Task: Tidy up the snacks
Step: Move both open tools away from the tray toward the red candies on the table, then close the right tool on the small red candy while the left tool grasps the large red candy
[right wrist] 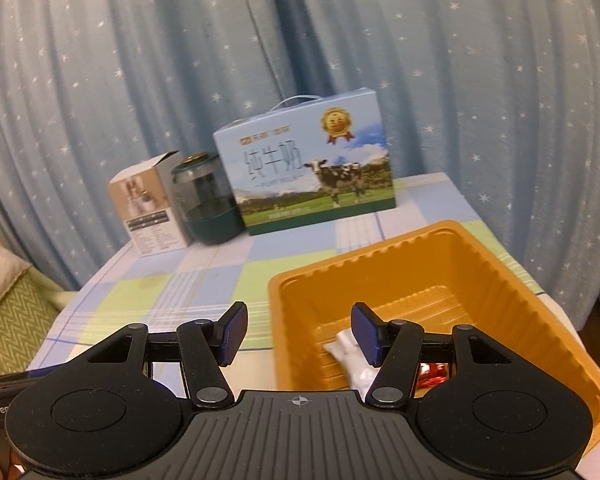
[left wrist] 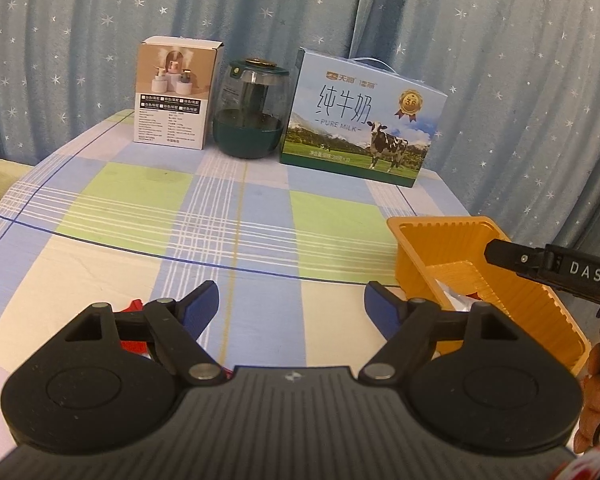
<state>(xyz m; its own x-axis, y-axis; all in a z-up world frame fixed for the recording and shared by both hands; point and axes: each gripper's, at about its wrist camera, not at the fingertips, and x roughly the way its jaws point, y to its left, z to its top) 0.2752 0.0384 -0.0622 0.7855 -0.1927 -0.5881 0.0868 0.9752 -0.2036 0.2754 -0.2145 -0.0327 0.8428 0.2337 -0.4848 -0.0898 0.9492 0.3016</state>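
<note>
My left gripper (left wrist: 292, 302): jaws spread wide, nothing betw. them, only checked cloth of the counter (left wrist: 140, 240). A red snack packet (left wrist: 134, 326) peeks out just behind the left jaw, outside the gap. The orange tray (left wrist: 440, 240) sits right of these jaws. My right gripper (right wrist: 300, 334): jaws apart, straddling the tray's near-left wall; a white snack packet (right wrist: 350, 354) lies in the tray by the right jaw, not pinched. Milk box (right wrist: 312, 168) stands beyond the tray.
</note>
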